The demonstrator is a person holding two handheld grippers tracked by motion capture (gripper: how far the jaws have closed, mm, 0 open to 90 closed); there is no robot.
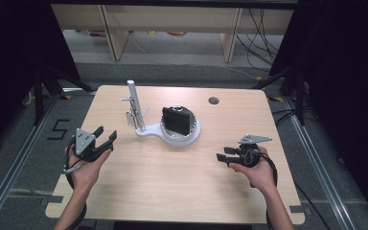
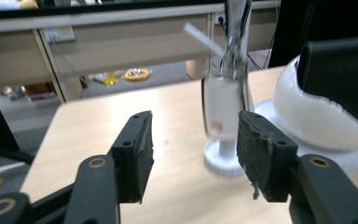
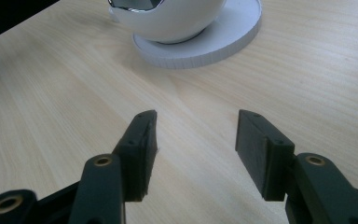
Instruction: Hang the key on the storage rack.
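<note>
A white stand [image 1: 146,132] sits at the middle of the wooden table [image 1: 172,182]. Its upright post [image 1: 134,103] carries a small white tag [image 2: 220,109] that hangs on a metal ring. Its round white bowl [image 1: 182,134] holds a black box-like object [image 1: 176,120] standing on edge. My left gripper [image 1: 105,134] is open near the table's left edge, held just left of the post, and its jaws frame the tag [image 2: 193,149]. My right gripper [image 1: 223,157] is open low over the table to the right of the bowl [image 3: 168,21], with bare wood between its jaws [image 3: 196,144].
A round cable hole [image 1: 213,100] lies at the table's far right. Beyond the far edge are wooden furniture legs [image 1: 112,33] and cables on the floor. Dark frame posts [image 1: 40,81] stand on both sides. The near half of the table is bare wood.
</note>
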